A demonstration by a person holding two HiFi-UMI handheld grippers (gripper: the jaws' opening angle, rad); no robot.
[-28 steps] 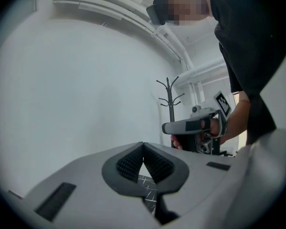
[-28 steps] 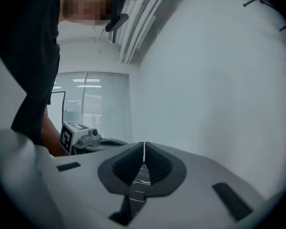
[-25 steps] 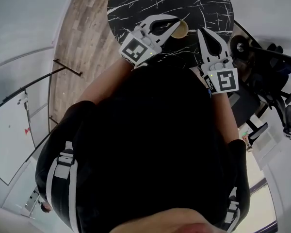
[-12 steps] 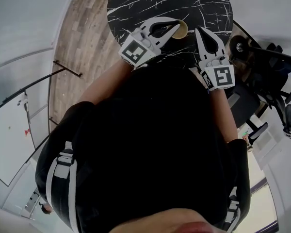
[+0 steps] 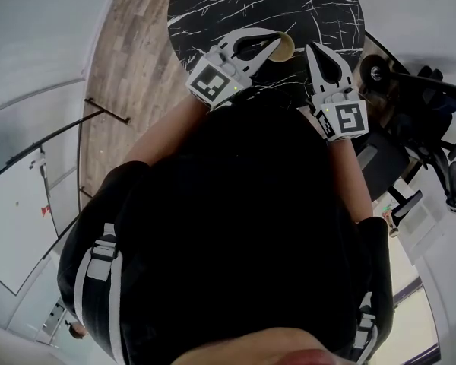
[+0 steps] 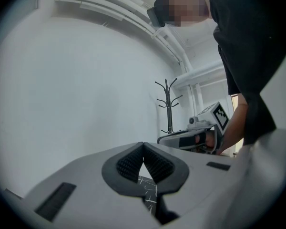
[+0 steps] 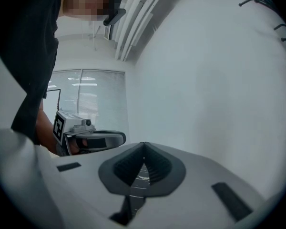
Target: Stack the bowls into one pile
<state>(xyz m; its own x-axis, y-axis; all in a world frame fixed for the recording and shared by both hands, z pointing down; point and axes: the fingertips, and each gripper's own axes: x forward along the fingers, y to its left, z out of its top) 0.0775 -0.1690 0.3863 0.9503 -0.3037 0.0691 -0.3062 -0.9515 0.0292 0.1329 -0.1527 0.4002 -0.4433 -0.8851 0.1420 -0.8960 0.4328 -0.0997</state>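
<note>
In the head view a tan bowl sits near the front edge of the round black marble table; only part of it shows behind the tip of my left gripper. No other bowl is in view. The left gripper is shut, its pads meeting with nothing between them. My right gripper hovers just right of the bowl, and it too is shut and empty. Each gripper view shows the other gripper held level beside it: the right gripper and the left gripper.
My dark torso hides the table's near edge and most of the head view. A wooden floor lies to the left, with a thin black rail. Black chairs and equipment crowd the right. A coat stand stands by the white wall.
The right gripper has edged slightly up and to the left in the head view. The left gripper and the bowl have kept still.
</note>
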